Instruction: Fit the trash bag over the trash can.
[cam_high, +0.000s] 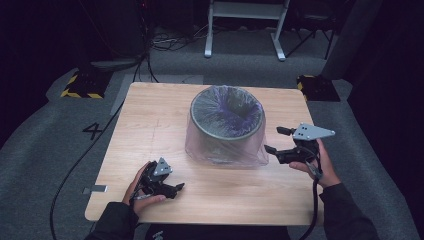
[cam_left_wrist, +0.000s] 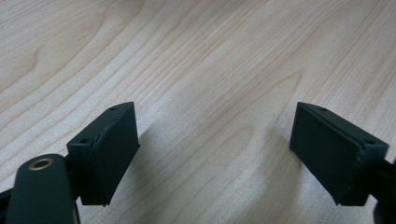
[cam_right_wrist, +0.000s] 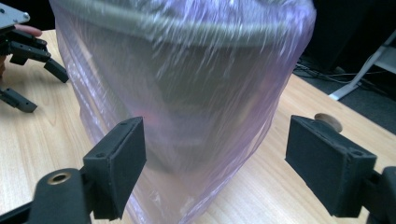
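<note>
Fitting the bag over the bin appears to be the step in hand, and each item is entered from left to right.

Left gripper (cam_high: 176, 188): lower left of the high view, held low over the table (cam_high: 150, 115), jaws spread, nothing between them; bare wood grain is seen beyond them in the left gripper view. It is best kept clear until a second grip on the film is wanted.

Bin (cam_high: 227, 114): centre of the high view, round and dark-rimmed, stood upright on the table.

Bag (cam_high: 200, 145): thin violet-tinted film, draped down the bin's outside to the table. It should be taken by a fold only, not pulled hard, as it is probably easily torn.

Right gripper (cam_high: 274, 141): right of centre, jaws spread, just beside the bag; contact cannot be judged.

Surface: pale wood-grain table.

Room: grey carpet, dark surround, a white frame (cam_high: 245, 25) at upper centre, cables (cam_high: 75, 170) at left.
</note>
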